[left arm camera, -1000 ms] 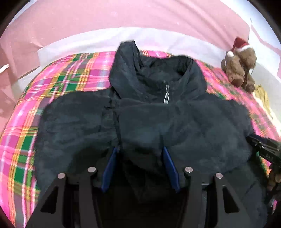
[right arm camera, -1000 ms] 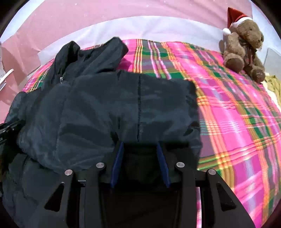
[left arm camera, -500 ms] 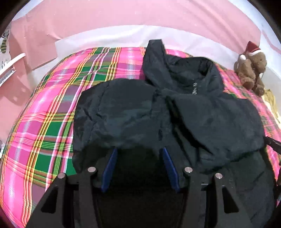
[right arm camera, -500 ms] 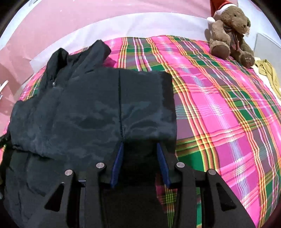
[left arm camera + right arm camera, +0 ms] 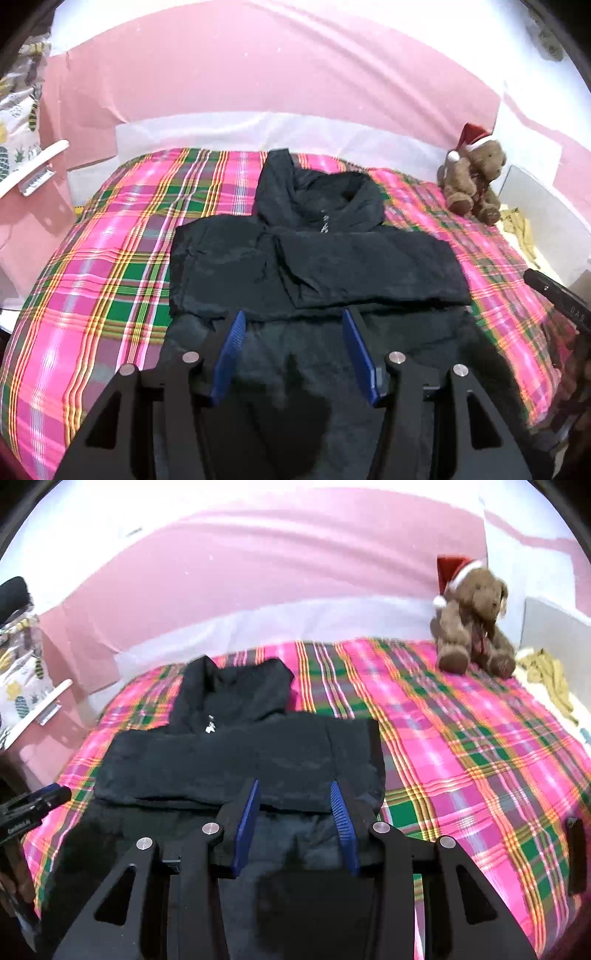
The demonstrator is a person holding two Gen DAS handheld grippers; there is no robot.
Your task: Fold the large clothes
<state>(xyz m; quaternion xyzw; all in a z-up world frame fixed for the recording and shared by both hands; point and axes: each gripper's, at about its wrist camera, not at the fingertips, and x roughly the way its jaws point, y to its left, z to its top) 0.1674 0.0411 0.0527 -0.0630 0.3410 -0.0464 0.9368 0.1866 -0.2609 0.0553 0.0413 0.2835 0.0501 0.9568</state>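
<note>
A large black hooded jacket [image 5: 317, 266] lies on a pink plaid bed [image 5: 110, 258], hood at the far end, both sleeves folded across the chest. It also shows in the right wrist view [image 5: 236, 760]. My left gripper [image 5: 293, 323] is open and empty above the jacket's lower body, its blue pads clear of the cloth. My right gripper [image 5: 293, 794] is open and empty above the jacket's lower right part. The right gripper shows at the right edge of the left wrist view [image 5: 554, 295]. The left gripper shows at the left edge of the right wrist view [image 5: 33, 805].
A brown teddy bear [image 5: 472, 620] in a red Santa hat sits at the bed's far right corner. A yellowish cloth [image 5: 550, 679] lies beside it. A pink wall [image 5: 258, 74] stands behind the bed. A patterned bag [image 5: 18, 110] hangs at the far left.
Both grippers have let go of the sleeves and pulled back and up. The sleeves now lie flat across the jacket's chest.
</note>
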